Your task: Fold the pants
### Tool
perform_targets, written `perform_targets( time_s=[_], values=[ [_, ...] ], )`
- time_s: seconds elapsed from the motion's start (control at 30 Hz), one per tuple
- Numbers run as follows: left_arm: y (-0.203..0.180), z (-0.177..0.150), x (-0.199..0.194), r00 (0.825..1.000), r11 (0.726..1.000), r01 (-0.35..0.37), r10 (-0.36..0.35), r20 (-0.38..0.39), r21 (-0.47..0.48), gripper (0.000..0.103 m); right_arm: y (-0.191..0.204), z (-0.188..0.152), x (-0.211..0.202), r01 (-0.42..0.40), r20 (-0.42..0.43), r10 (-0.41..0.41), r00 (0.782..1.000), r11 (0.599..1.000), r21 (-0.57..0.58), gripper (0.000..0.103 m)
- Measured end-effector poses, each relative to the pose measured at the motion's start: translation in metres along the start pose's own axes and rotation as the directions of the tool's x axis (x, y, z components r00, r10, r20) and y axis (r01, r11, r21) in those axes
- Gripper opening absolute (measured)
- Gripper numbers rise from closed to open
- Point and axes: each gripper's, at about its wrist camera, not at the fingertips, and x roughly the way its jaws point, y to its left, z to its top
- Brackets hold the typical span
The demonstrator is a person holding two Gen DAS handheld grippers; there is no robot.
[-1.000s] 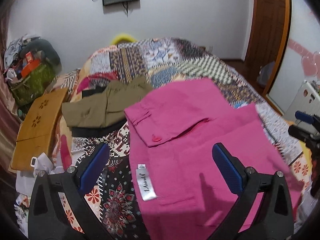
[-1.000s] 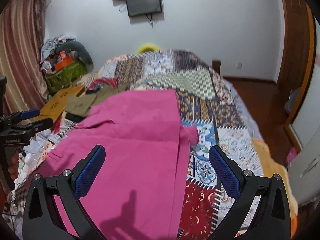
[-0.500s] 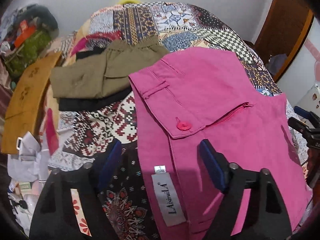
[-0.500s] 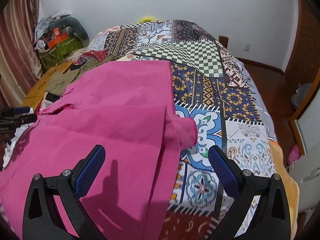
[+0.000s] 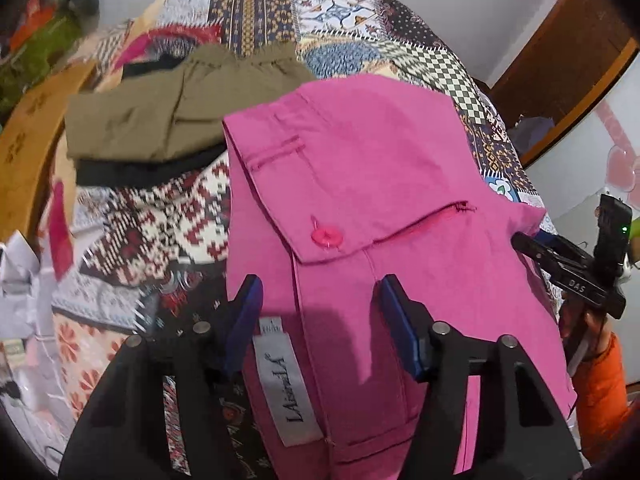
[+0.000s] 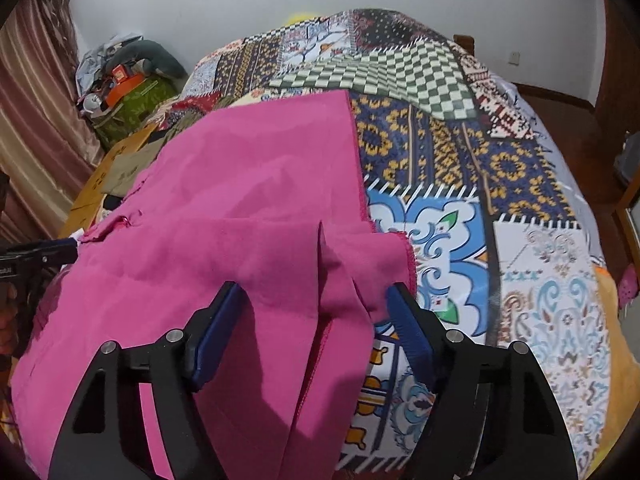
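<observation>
The pink pants (image 5: 380, 168) lie on the patchwork bed, folded, waist flap with a pink button (image 5: 326, 236) and a white label (image 5: 286, 384) at the near left. My left gripper (image 5: 320, 320) is open, its jaws straddling the waist edge low over the cloth. In the right wrist view the pants (image 6: 240, 208) spread left, with the leg hems bunched at the right edge. My right gripper (image 6: 312, 312) is open, its jaws either side of that bunched hem. The right gripper also shows in the left wrist view (image 5: 568, 268).
Folded olive and black clothes (image 5: 168, 120) lie left of the pants. A wooden lap table (image 5: 28, 148) and a cluttered pile (image 6: 128, 84) sit at the bed's left. The patchwork bedspread (image 6: 460, 160) extends right. A wooden door (image 5: 560, 64) stands far right.
Both grippers have dropped down and forward onto the pants. Their jaws have narrowed around the waist edge and the hem but remain open.
</observation>
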Motion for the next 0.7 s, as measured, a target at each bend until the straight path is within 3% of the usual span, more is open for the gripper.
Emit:
perform_targets(
  time_s=[0.07, 0.13, 0.2, 0.23, 0.3, 0.33, 0.37, 0.4, 0.7],
  values=[
    [0.001, -0.003, 0.002, 1.000, 1.000, 0.015, -0.015, -0.004, -0.006, 0.054, 0.000, 0.000, 0.003, -0.023, -0.009, 0.023, 1.000, 1.000, 0.002, 0.061],
    [0.000, -0.004, 0.002, 0.999, 0.999, 0.035, -0.035, -0.005, -0.006, 0.044, 0.000, 0.000, 0.003, -0.035, -0.005, 0.035, 0.999, 0.999, 0.003, 0.055],
    [-0.003, -0.002, 0.001, 0.999, 0.999, 0.049, -0.049, -0.006, -0.002, 0.035, 0.000, 0.001, 0.000, -0.037, 0.005, 0.037, 0.999, 0.999, -0.001, 0.043],
    [-0.005, -0.001, -0.001, 0.999, 0.999, 0.053, -0.053, -0.001, 0.002, 0.023, -0.001, 0.001, -0.001, -0.033, 0.009, 0.033, 0.999, 0.999, 0.000, 0.040],
    [-0.007, 0.000, -0.004, 1.000, 1.000, 0.019, -0.019, 0.014, 0.008, 0.008, -0.002, 0.001, -0.002, -0.030, 0.022, 0.029, 0.999, 0.999, 0.015, 0.030],
    [-0.006, 0.001, -0.006, 1.000, 1.000, 0.021, -0.021, 0.020, 0.006, 0.006, -0.003, 0.001, -0.003, -0.031, 0.029, 0.030, 0.999, 0.999, 0.022, 0.025],
    [-0.005, 0.001, -0.006, 1.000, 1.000, 0.018, -0.019, 0.024, 0.004, 0.005, -0.003, 0.000, -0.003, -0.024, 0.036, 0.023, 0.999, 0.999, 0.025, 0.014],
    [-0.003, 0.001, -0.007, 1.000, 1.000, 0.004, -0.004, 0.030, 0.005, 0.003, -0.003, 0.001, -0.003, -0.019, 0.039, 0.018, 0.999, 0.999, 0.027, 0.012],
    [0.003, -0.007, -0.001, 0.998, 0.999, -0.039, 0.037, 0.056, 0.021, 0.005, -0.001, -0.001, -0.007, 0.004, 0.066, -0.006, 0.998, 1.000, 0.028, 0.007]
  ],
)
